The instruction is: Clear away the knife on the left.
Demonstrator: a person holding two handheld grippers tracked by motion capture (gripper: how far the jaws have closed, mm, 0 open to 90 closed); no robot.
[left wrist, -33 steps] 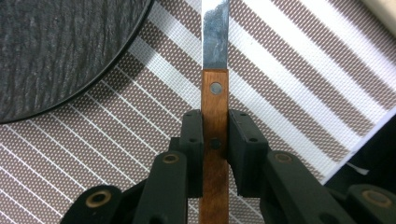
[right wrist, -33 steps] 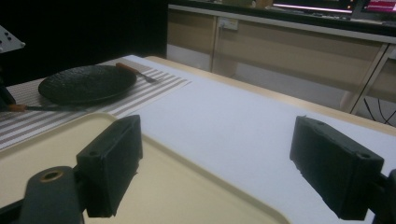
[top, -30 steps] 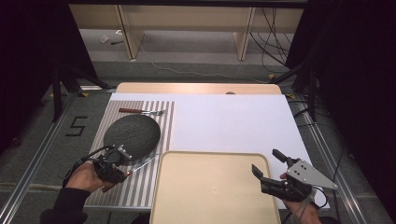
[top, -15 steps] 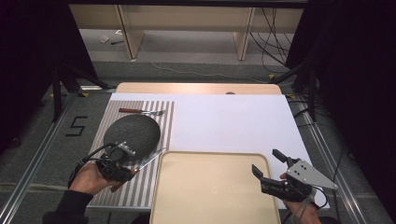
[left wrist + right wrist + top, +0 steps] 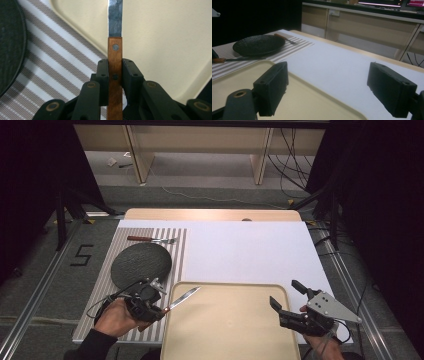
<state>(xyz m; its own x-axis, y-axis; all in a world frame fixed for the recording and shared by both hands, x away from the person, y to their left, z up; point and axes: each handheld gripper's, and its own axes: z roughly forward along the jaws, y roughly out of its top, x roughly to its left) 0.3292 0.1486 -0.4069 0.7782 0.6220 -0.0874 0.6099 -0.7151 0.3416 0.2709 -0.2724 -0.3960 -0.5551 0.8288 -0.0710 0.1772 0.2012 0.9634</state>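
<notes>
A knife with a wooden handle [image 5: 115,62] and a steel blade [image 5: 184,295] is clamped in my left gripper [image 5: 159,309], which is shut on the handle. The blade points up and right over the near-left corner of the beige tray [image 5: 230,325]. In the left gripper view the blade [image 5: 115,17] lies over the tray [image 5: 162,37]. My right gripper [image 5: 284,292] hangs open over the tray's right edge, with nothing between its jaws. In the right gripper view that gripper [image 5: 332,82] faces across the tray [image 5: 237,85] toward the knife [image 5: 237,59].
A black plate [image 5: 141,264] sits on the striped placemat [image 5: 100,320], with a fork [image 5: 150,239] beyond it. A white mat [image 5: 250,250] covers the table's middle and right. The plate [image 5: 258,44] and fork [image 5: 287,38] also appear in the right gripper view.
My left gripper has carried the knife to the right, from over the striped placemat to the tray's left corner. The right gripper has stayed put.
</notes>
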